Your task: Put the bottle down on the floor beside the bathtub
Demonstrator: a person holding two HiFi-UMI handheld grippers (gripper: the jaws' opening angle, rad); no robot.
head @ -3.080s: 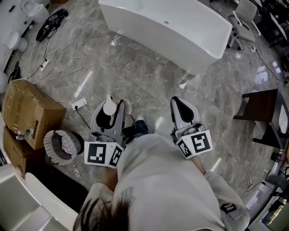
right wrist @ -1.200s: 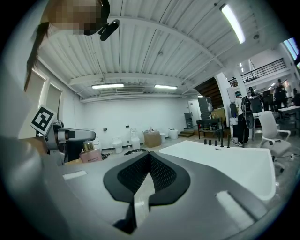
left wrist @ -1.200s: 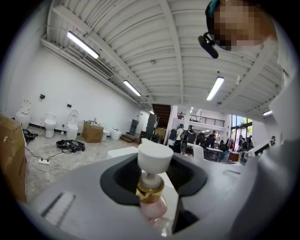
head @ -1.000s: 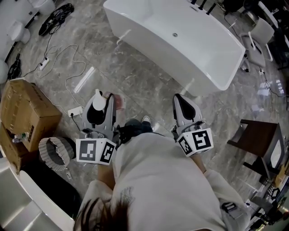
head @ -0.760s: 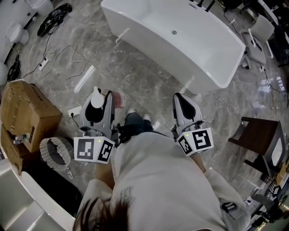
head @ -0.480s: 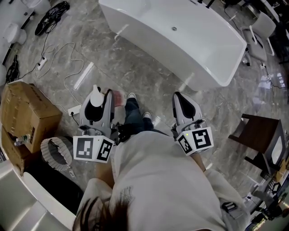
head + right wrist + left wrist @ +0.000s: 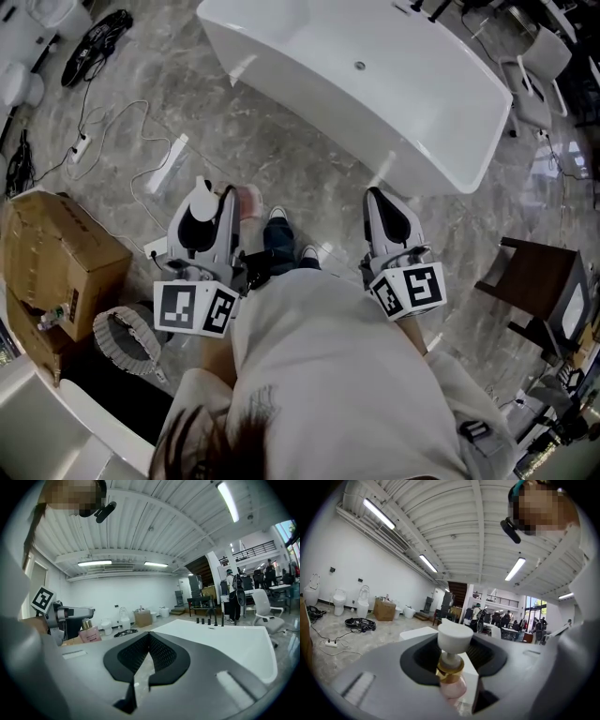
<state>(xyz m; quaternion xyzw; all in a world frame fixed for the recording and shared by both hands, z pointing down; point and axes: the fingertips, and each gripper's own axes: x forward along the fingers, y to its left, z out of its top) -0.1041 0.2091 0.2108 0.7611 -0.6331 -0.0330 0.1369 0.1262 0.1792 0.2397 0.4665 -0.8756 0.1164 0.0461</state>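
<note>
**A:** Risk check before I lower anything: what worries you?

**B:** Height, mainly. I am carrying the bottle (image 7: pixel 450 668) well above the floor (image 7: pixel 309 178), short of the bathtub (image 7: pixel 309 98). If I let go from up here it drops, and I judge its tall pump top would tip it over on that polished stone. The grip sits high on the neck, so the body could swing as I lower it and clip the shoe (image 7: pixel 278 216) just beside it.

**A:** And the fingers?

**B:** The left gripper (image 7: pixel 214 199) is clamped on the bottle, jaws partly apart, with the gold collar under the white pump head between them and the pink body hanging below. The right gripper (image 7: pixel 148 635) is closed, tips meeting, holding nothing and touching nothing.

**A:** So the bottle is where?

**B:** In the left jaws, in the air, with the tub ahead.
</note>
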